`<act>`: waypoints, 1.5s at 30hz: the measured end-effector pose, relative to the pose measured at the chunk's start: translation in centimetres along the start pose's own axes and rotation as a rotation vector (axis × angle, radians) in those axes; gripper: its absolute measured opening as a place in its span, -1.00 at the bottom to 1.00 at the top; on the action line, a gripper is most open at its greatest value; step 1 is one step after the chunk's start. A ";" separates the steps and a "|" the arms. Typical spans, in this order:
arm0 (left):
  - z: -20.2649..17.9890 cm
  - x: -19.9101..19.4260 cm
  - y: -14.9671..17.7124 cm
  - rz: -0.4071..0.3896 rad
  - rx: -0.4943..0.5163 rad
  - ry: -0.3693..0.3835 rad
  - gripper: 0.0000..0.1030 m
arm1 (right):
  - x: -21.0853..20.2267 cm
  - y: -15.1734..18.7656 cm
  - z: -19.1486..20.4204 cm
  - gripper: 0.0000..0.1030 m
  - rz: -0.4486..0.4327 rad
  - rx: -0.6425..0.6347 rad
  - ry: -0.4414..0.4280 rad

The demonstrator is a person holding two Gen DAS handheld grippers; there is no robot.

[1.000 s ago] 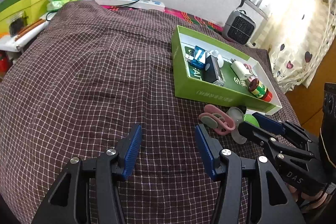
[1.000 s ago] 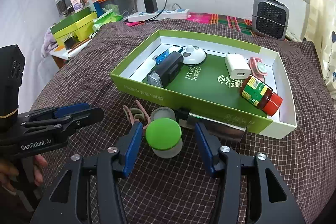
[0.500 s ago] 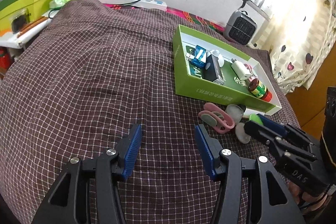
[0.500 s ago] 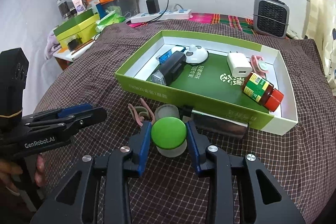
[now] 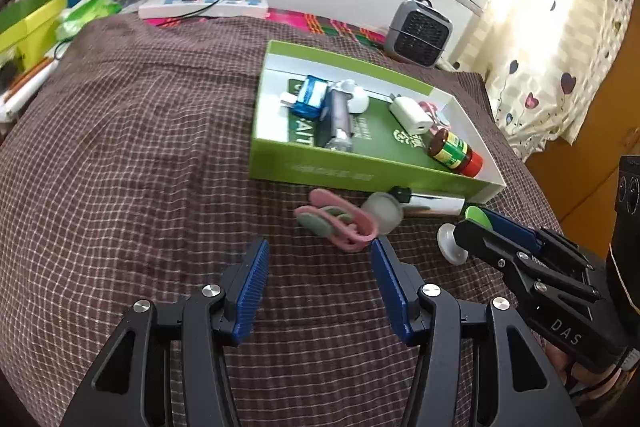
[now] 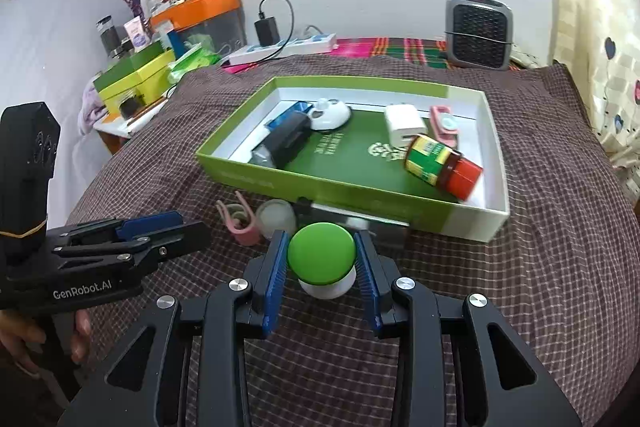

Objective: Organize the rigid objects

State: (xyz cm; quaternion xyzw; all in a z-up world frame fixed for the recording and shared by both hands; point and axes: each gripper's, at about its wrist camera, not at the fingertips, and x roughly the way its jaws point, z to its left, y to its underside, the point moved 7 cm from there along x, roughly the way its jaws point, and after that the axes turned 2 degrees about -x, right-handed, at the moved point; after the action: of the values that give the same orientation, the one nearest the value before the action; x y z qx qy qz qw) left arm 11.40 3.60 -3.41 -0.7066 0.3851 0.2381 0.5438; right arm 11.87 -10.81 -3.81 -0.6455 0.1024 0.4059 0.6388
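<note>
Here, in the left wrist view, the left gripper (image 5: pixel 318 283) has its jaws spread wide with nothing between them, above the checked cloth (image 5: pixel 140 167) that covers the tabletop. Ahead lies a pink clip (image 5: pixel 340 223), and just beyond it a frosted round lid (image 5: pixel 384 209) close to the near wall of the green box (image 5: pixel 320 173). This view looks into the box from its left end: a blue plug (image 5: pixel 310 101), a dark cylinder-like thing (image 5: pixel 340 119), a white charger (image 5: pixel 412 115) and a red-capped jar (image 5: pixel 454 151) lying on its side. At the right the right gripper (image 5: pixel 476 227) appears side-on; only a sliver of green top and a white base show past its fingers, so the grip itself is hard to judge here.

The right wrist view settles it: the right gripper (image 6: pixel 322 267) has its jaws closed on the green-topped knob (image 6: pixel 322 253), the blue pads pressing on either side of the green cap, its white base below. The knob sits in front of the box's near wall, outside the box. This view also shows a pink item (image 6: pixel 444 125) behind the jar in the box and a long silvery thing (image 6: pixel 360 219) lying against the box's front. At the left, a hand (image 6: pixel 40 339) holds the left gripper's handle.
</note>
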 end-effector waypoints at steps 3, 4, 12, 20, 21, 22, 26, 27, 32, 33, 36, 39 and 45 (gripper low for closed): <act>-1.1 0.4 0.0 0.001 0.026 -0.013 0.01 | -0.3 0.2 -0.8 -0.32 -0.003 0.019 0.003; -1.3 0.5 0.0 0.004 0.029 -0.017 0.01 | -0.3 0.3 -1.0 -0.32 -0.003 0.024 0.004; -2.2 1.8 0.1 0.013 0.057 -0.096 0.02 | -0.8 0.8 -1.8 -0.32 -0.006 0.030 -0.005; -1.3 2.0 -0.1 0.004 0.060 -0.161 0.02 | -0.6 1.0 -2.0 -0.32 -0.002 0.032 -0.015; -1.0 1.9 -0.1 0.003 0.061 -0.172 0.02 | -0.6 1.0 -1.9 -0.32 -0.002 0.031 -0.016; -0.8 1.8 0.0 0.003 0.056 -0.171 0.02 | -0.6 0.9 -1.9 -0.32 -0.003 0.030 -0.017; 0.2 1.2 -0.1 -0.009 0.041 -0.181 0.01 | -0.6 0.9 -1.8 -0.32 -0.004 0.029 -0.019; 0.5 1.0 -0.1 -0.015 0.038 -0.183 0.01 | -0.6 1.0 -1.8 -0.32 -0.003 0.029 -0.019; 1.7 0.7 -0.2 -0.020 0.021 -0.203 0.01 | -0.5 1.0 -1.9 -0.32 -0.002 0.028 -0.016; 1.9 0.7 -0.1 -0.017 0.016 -0.208 0.01 | -0.5 1.0 -1.9 -0.32 -0.002 0.027 -0.014; 2.1 0.6 -0.1 -0.018 -0.007 -0.187 0.01 | -0.4 1.1 -2.0 -0.32 0.001 0.028 -0.005; 1.1 0.5 -0.5 -0.030 -0.006 -0.150 0.01 | -0.3 1.0 -2.1 -0.32 0.000 0.022 0.019; -0.4 1.7 -1.1 -0.020 0.026 -0.175 0.01 | -0.3 1.2 -2.5 -0.32 0.004 0.031 0.017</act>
State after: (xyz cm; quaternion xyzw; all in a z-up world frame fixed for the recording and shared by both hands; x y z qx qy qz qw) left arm 13.27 2.87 -3.89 -0.6798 0.3321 0.2882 0.5870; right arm 11.87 -13.36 -4.85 -0.6386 0.1154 0.4000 0.6472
